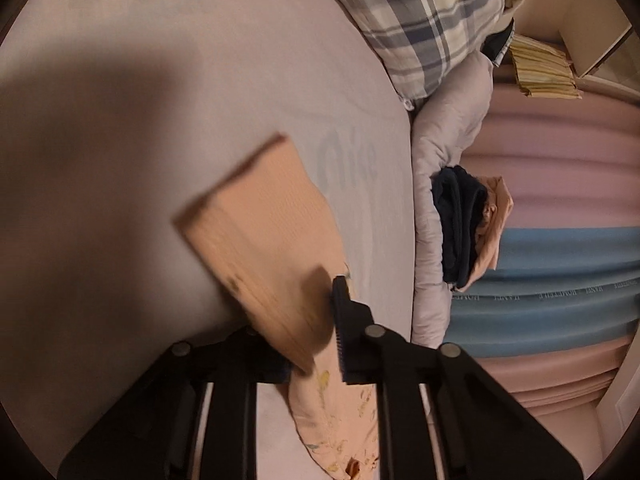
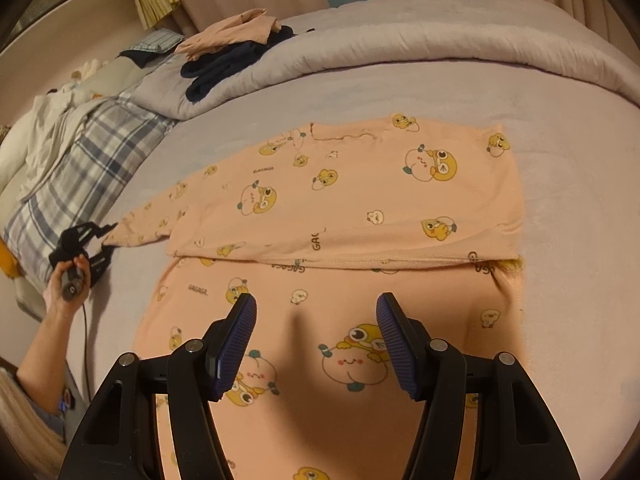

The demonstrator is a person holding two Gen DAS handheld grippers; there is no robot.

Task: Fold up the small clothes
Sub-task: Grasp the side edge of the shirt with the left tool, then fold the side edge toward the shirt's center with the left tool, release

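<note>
A peach child's shirt [image 2: 360, 200] with yellow cartoon prints lies flat on the lilac bed sheet [image 2: 560, 120], one side folded over the body. Its long sleeve reaches left to my left gripper [image 2: 105, 236], which is shut on the ribbed sleeve cuff [image 1: 260, 220]. In the left wrist view the cuff sticks out past my left gripper [image 1: 320, 320], lifted off the sheet and blurred. My right gripper [image 2: 316, 344] is open and empty, hovering over the shirt's near part.
A plaid pillow [image 2: 80, 168] lies at the left. A rolled lilac duvet [image 2: 400, 48] runs along the far edge with dark navy clothes [image 2: 224, 64] and a peach garment [image 2: 232, 32] on it. Pink and blue curtains [image 1: 560, 240] hang behind.
</note>
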